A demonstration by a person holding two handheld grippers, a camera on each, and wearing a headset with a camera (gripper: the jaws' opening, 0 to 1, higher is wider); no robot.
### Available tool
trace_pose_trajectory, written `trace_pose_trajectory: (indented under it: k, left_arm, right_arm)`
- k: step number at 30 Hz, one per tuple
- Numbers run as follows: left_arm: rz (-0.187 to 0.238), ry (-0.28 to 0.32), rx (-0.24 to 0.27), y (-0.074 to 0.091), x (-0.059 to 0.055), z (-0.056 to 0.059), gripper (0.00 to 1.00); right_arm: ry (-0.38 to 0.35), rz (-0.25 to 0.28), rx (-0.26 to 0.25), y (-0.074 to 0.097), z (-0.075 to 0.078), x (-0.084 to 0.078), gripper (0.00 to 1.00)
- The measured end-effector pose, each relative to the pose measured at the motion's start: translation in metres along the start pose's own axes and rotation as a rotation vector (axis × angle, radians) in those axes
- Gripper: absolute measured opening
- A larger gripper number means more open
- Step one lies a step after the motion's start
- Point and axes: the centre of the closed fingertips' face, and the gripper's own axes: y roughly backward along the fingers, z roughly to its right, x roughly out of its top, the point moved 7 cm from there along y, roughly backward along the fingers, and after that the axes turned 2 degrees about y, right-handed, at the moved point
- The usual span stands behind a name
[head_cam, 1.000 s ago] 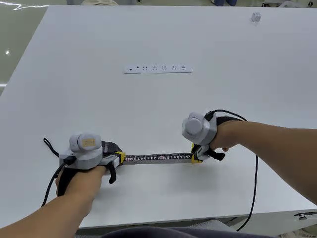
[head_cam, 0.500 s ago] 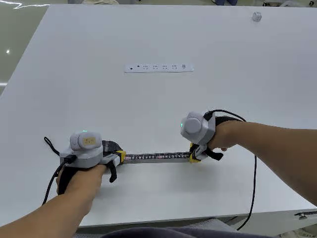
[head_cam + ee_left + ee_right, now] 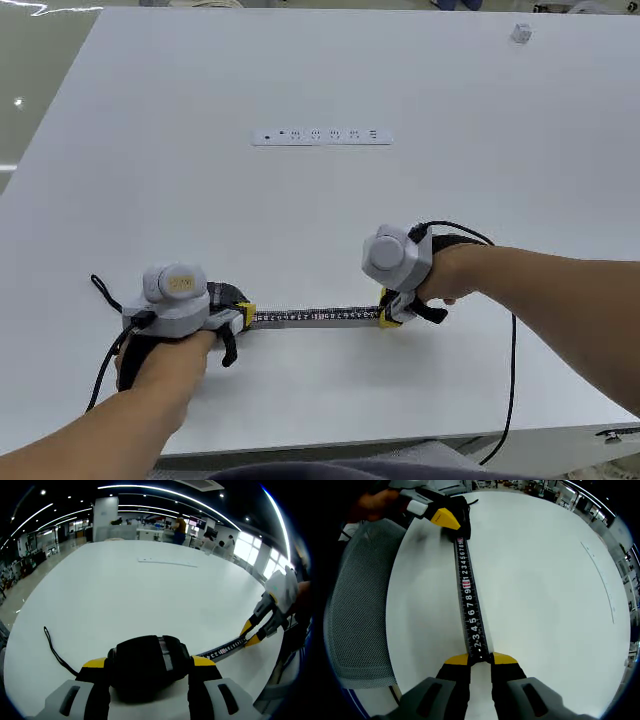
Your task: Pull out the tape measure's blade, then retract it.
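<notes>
Right gripper is on the move: since a second ago it has crept leftward across the table, closing on the left gripper and the tape measure clamped in it. So the blade is going back in. The stretch showing between my two grippers is a touch shorter than a second ago, and shorter again than half a second ago. The whole scene has also slid slightly right in the head view, but that is my headset shifting, not the things.
</notes>
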Motion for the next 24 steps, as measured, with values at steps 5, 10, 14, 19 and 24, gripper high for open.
trace_pose_trajectory:
  k: [5,10,14,19,24]
  left_arm:
    - [0.0,0.001,-0.001,0.0,0.0,0.0,0.59]
    - [0.0,0.002,-0.001,-0.002,0.0,-0.001,0.59]
    - [-0.002,0.003,-0.002,-0.004,0.0,-0.002,0.59]
    - [-0.002,0.002,-0.002,-0.004,0.0,-0.002,0.59]
    - [-0.002,0.002,-0.004,-0.003,0.0,-0.002,0.59]
  right_arm:
    - [0.0,0.002,0.0,-0.001,0.0,0.002,0.15]
    - [-0.007,0.005,-0.001,-0.002,0.0,0.004,0.15]
    - [-0.008,0.009,-0.001,-0.003,-0.001,0.006,0.15]
    - [-0.004,0.011,0.002,-0.004,-0.001,0.009,0.15]
    - [-0.003,0.014,0.003,-0.005,-0.001,0.011,0.15]
